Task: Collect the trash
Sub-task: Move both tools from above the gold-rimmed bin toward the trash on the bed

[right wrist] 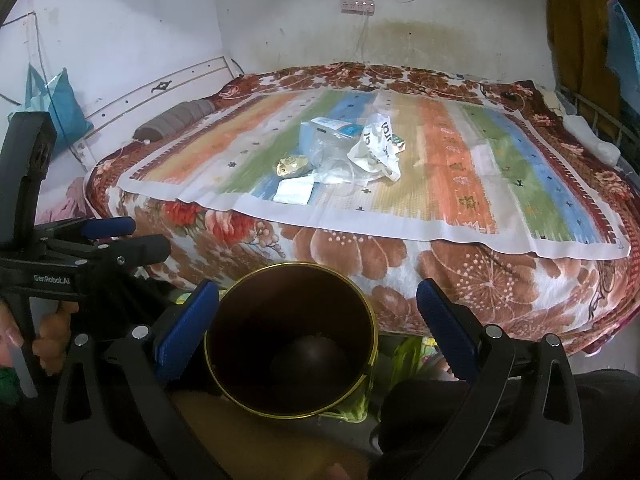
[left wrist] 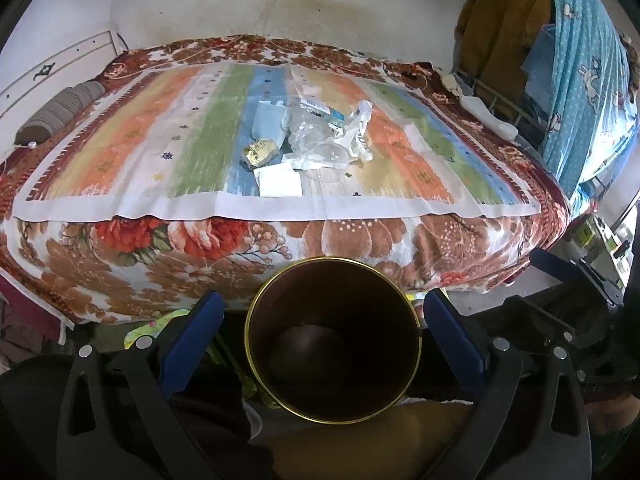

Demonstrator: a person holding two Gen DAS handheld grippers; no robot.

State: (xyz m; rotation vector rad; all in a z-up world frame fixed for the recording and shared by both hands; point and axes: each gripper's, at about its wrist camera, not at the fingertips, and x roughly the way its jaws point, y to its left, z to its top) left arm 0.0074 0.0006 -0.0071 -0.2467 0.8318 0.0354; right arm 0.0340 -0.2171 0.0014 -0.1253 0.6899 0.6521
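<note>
A pile of trash lies mid-bed on a striped cloth: a gold wrapper, a white paper packet, crumpled clear plastic, a white printed bag and a pale blue box. A dark bin with a gold rim stands on the floor before the bed. My left gripper and my right gripper hover above it, both open, nothing between the blue pads.
The bed wears a floral blanket. A grey rolled pillow lies at its left end. Blue and mustard clothes hang at the right. A power strip with cables is on the back wall. A hand holds the left gripper.
</note>
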